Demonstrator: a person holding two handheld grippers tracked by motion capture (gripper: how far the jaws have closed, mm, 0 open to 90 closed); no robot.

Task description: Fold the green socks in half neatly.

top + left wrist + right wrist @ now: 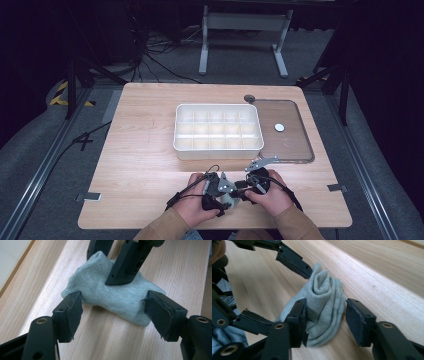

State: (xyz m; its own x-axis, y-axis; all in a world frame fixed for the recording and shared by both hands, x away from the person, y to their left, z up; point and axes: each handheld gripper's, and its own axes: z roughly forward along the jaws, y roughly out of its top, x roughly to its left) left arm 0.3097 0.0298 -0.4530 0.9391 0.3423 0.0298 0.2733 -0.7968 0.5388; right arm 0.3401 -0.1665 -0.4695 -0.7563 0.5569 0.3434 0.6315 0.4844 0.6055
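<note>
A pale grey-green rolled sock point(229, 201) lies on the wooden table point(145, 165) close to its front edge, between my two hands. My left gripper point(115, 307) is open. Its jaws stand on either side of the sock point(110, 297), with the pads point(75, 307) at the cloth's edges. My right gripper point(327, 315) is open too and comes at the sock point(322, 290) from the opposite side. Its left pad point(303, 315) touches the folded layers, while its right pad stands a little apart. One right jaw rests on top of the sock in the left gripper view.
Behind the hands sits a white tray point(218, 151) divided into several compartments. To its right lies a clear flat lid point(295, 150) with a small white disc point(279, 127) on it. A dark round fitting point(249, 98) sits near the table's far edge.
</note>
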